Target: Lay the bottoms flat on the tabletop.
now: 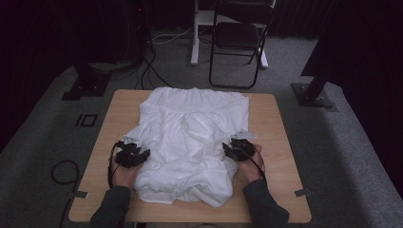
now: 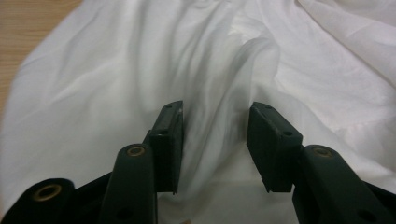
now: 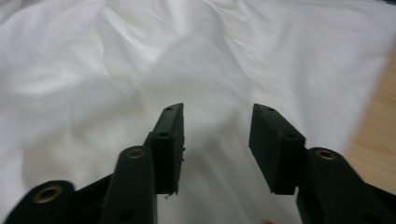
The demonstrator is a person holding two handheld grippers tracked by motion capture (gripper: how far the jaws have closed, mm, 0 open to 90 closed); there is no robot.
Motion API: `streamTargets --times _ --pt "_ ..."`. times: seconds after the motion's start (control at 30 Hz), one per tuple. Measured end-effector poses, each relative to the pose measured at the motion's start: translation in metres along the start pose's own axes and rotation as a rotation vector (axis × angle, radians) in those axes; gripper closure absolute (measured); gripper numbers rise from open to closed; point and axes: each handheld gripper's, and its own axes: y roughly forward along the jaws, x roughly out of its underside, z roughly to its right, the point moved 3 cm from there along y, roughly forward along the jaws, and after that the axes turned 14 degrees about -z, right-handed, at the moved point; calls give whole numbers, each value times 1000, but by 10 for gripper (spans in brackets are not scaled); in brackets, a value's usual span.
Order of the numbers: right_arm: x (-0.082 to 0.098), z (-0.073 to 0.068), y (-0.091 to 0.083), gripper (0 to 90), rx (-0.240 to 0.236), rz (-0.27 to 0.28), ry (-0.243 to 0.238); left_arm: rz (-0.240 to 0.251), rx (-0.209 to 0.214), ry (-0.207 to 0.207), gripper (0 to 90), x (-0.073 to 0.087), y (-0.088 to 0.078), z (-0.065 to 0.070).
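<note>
White garment (image 1: pixel 187 142) lying rumpled across wooden table (image 1: pixel 280 142), bare wood showing along both sides, left gripper (image 1: pixel 134 153) and right gripper (image 1: pixel 236 148) sitting at its edges, jaws released, fabric seemingly lying loose between them

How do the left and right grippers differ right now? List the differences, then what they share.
The left gripper sits at the white garment's left edge, the right gripper at its right edge. The left gripper lies slightly nearer the person than the right gripper. The wooden table shows beside the right gripper's jaws at right, beside the left gripper's at upper left. Both stand open over rumpled cloth, pinching nothing.
</note>
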Motion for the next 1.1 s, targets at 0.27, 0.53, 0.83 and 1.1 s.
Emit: streamTargets --times 0.27,0.53,0.83,1.1 --pt "-34 -13 42 422 -10 -66 36 -45 -19 6 578 2 20 2" --pt "-23 -7 54 848 11 -165 39 -35 -53 26 820 5 21 1" --pt "13 13 20 888 104 -142 54 -19 -71 3 821 17 15 -9" --pt "64 39 -14 888 194 -154 113 -17 -72 1 816 19 14 -12"
